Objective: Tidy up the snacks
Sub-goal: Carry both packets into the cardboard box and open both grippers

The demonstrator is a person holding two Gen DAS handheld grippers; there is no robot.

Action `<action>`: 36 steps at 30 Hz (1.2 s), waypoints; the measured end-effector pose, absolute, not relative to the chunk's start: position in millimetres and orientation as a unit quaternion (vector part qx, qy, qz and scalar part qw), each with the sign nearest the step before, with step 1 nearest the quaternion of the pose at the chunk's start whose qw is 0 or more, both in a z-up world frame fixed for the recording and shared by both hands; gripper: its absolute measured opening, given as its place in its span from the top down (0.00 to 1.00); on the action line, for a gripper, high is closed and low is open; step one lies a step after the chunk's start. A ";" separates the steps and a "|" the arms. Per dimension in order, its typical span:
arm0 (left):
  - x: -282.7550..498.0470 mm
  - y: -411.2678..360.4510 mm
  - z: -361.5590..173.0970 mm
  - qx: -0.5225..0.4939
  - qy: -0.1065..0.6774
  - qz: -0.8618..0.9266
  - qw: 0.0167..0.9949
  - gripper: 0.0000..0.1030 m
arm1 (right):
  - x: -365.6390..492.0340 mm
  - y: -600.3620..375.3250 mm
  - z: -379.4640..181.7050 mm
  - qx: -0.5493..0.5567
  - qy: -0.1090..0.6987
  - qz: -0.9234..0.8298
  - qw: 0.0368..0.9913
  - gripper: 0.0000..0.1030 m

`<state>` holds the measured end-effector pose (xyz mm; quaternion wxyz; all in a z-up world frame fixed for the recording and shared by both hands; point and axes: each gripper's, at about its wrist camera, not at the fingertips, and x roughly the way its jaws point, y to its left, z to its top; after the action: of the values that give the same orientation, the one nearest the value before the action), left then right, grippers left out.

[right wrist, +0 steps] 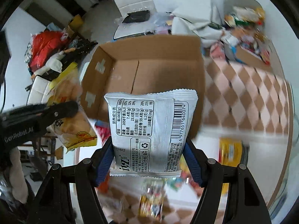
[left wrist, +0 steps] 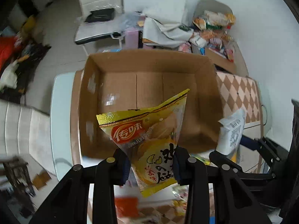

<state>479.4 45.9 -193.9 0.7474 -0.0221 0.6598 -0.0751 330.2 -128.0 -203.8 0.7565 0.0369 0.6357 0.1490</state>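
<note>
A: Where's the yellow crinkly snack bag [left wrist: 149, 140]?

B: Pinched low down between the black fingers of the left gripper [left wrist: 151, 166], jaws clamped tight on it. Most of the bag sticks up past the fingertips, over the open brown cardboard box [left wrist: 149, 85].

A: Any writing on it?

B: A red oval logo with white Chinese characters and large black characters lower down.

A: And the other one?

B: The right gripper [right wrist: 148, 155] grips a white plastic snack packet [right wrist: 151, 128] across its width, blue pads pressing both side edges. It also hangs above the box [right wrist: 149, 69].

A: Readable print?

B: A nutrition table, a recycling mark, a barcode numbered 6 977651 640074, and "31018A3". The left gripper's body at the view's edge reads "GenRobot.AI".
</note>
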 end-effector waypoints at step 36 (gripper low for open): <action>608.9 56.2 -342.1 0.012 0.737 -0.128 0.664 0.25 | 592.0 -55.1 -372.4 -0.001 0.718 0.074 0.692 0.06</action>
<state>608.9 56.2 -342.1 0.6639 0.0117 0.7367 -0.1283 592.0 -55.1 -372.4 0.6921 -0.0014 0.7179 0.0743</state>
